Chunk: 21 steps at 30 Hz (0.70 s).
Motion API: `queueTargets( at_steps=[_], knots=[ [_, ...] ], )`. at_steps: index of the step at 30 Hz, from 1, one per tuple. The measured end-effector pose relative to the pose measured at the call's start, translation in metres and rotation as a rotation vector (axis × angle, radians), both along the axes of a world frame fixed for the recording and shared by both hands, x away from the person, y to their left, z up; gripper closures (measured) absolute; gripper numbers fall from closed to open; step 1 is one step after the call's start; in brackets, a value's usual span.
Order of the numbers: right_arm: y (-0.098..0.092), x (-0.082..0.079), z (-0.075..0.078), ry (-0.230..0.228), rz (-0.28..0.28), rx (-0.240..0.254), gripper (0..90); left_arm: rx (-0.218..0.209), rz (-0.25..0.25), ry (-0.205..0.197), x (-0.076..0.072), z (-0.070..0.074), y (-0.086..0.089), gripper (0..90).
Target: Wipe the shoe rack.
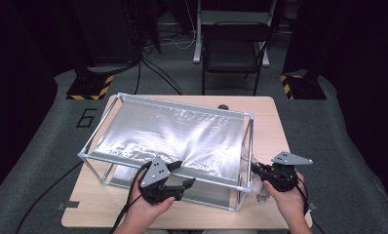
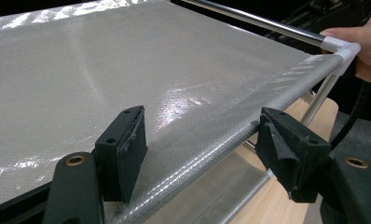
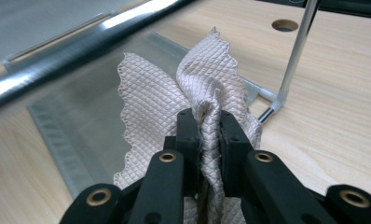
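Carrier: a wooden tabletop [image 1: 272, 117] bears a metal-tube rack [image 1: 249, 146] with a silvery mesh sheet [image 1: 172, 134] stretched across its top; a second sheet lies low, near the tabletop.
Cloth: a pale, quilted diamond-pattern cloth [image 3: 211, 74] with a scalloped edge; it hangs bunched at the rack's near right corner, above the tabletop's near right part; in the high view it shows as a pale wad [image 1: 260, 187] just beside the rack's corner leg.
Right gripper [image 3: 210, 135]: pressed together on a gathered fold of the cloth; the fabric fans out above the jaws.
Left gripper [image 2: 202, 140]: jaws spread wide, straddling the near front rail of the rack; nothing between them; whether a pad touches the mesh I cannot tell.
Handling, as I judge it: the cloth looks light, soft and limp; it will droop and fold wherever unsupported; not fragile, not slippery, the quilting gives the pads bite.
Where to take hold: a free scalloped corner or edge away from the bunch, so two grips can spread it flat; a pinch mid-cloth would only gather more folds.
Risk: the edge may snag on the rack's corner joint [image 2: 346, 49].
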State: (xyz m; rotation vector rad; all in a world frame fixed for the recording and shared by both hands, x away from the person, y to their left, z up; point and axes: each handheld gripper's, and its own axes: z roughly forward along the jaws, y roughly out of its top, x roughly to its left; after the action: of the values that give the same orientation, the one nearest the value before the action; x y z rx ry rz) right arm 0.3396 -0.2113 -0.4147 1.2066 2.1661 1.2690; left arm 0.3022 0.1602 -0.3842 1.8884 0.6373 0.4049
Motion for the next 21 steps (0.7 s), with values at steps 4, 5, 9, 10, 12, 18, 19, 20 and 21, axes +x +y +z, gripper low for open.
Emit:
queueTargets(
  at_steps=[4,5,9,10,12,18,19,20,21],
  knots=[
    [0.001,-0.003,0.008,-0.018,0.011,-0.001,81.7,0.000,0.000,0.000,0.000,0.000,0.000,32.9],
    [0.002,-0.003,0.010,-0.021,0.011,0.003,81.7,0.002,0.001,0.001,0.000,0.000,0.000,32.9],
    [0.001,-0.006,0.021,-0.027,0.016,0.019,81.8,-0.004,0.005,0.001,0.000,0.000,-0.001,32.9],
    [0.001,-0.006,0.024,-0.033,0.020,0.022,81.8,-0.005,0.003,0.001,0.000,0.000,-0.001,32.9],
    [0.001,-0.008,0.029,-0.029,0.031,0.026,82.1,-0.001,0.003,-0.005,0.000,-0.001,0.000,33.0],
    [-0.001,-0.010,0.035,-0.028,0.030,0.014,82.3,0.001,0.002,-0.005,0.000,0.000,0.000,32.9],
    [-0.003,-0.010,0.036,-0.030,0.030,0.016,82.4,0.001,0.002,-0.005,0.000,0.000,0.000,33.0],
    [-0.003,-0.010,0.038,-0.026,0.023,0.027,82.3,0.001,0.002,-0.005,0.000,0.000,0.000,32.9],
    [-0.003,-0.010,0.038,-0.026,0.023,0.027,82.3,0.001,0.002,-0.005,0.000,0.000,0.000,33.0]
  ],
)
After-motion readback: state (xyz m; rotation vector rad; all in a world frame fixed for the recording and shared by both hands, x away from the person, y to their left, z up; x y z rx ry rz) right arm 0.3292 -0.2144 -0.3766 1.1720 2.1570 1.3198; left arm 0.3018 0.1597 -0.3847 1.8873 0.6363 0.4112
